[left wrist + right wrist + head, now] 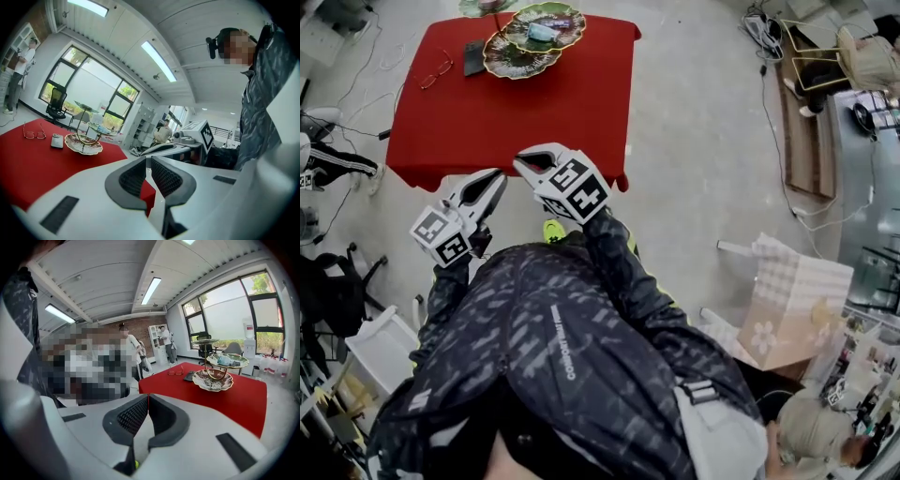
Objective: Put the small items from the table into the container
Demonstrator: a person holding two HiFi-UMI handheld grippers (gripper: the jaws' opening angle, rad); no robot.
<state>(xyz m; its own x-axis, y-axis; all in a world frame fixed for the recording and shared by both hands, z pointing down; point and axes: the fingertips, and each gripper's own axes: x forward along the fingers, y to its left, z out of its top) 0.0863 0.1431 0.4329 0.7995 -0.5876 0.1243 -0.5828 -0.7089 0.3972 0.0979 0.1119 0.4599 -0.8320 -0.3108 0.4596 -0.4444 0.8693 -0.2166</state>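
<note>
So, two small things lie on the table and both grippers are shut with nothing in them.
The thin red-rimmed glasses [436, 71] and the flat dark phone [474, 57] lie side by side at the far end of the red cloth-covered table [534, 112]. The phone is just beside the gold leaf-shaped dish stand [520, 58], which has a pale blue thing [542, 32] in its upper dish. The left gripper [497, 176] and the right gripper [523, 161] hang over the near edge, well apart from them, with bare red cloth between. Each one's jaws are pressed together. A flowery cardboard box [787, 309] stands on the grey floor at the right.
</note>
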